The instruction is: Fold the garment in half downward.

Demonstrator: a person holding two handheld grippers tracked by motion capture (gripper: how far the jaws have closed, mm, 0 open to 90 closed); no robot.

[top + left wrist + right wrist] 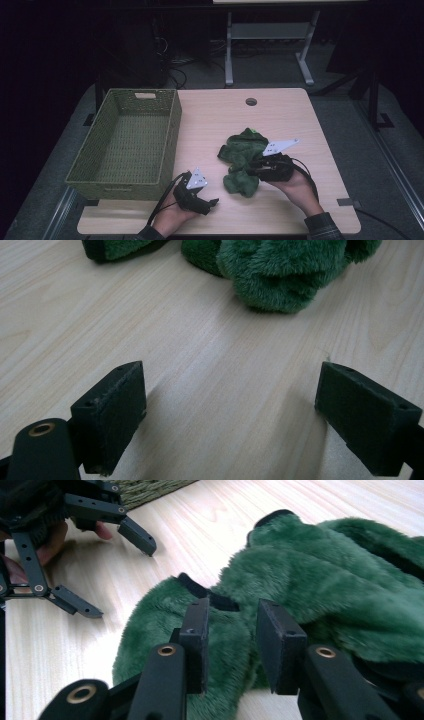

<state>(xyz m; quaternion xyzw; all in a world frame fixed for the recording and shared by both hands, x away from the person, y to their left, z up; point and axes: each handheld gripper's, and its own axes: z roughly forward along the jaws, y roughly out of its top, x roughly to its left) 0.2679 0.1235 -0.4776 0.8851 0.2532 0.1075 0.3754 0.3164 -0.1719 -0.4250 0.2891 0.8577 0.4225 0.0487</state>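
The green plush garment (243, 160) lies crumpled on the wooden table (220, 120), right of centre in the high view. To its left stands a green woven basket (170, 135) with nothing visible inside it. The right gripper (254, 169), held in the person's right hand (295, 187), reaches into the garment's right side, its grey plate pointing up and away. The left gripper (212, 204) rests low near the table's front edge, just beside the basket's near corner and apart from the garment, held in the left hand (172, 212).

In the left gripper view, the left gripper (230, 415) has its jaws spread wide over bare table, with nothing between them. The garment (275, 270) lies ahead, clear of the jaws.

In the right gripper view, the right gripper (232, 645) has its jaws drawn close with a fold of the garment (320, 590) between them; the pads (200, 640) press into the fur, so it grips the cloth. Farther off, the left gripper (110, 570) stands wide open above the table, with the basket (150, 487) behind it.
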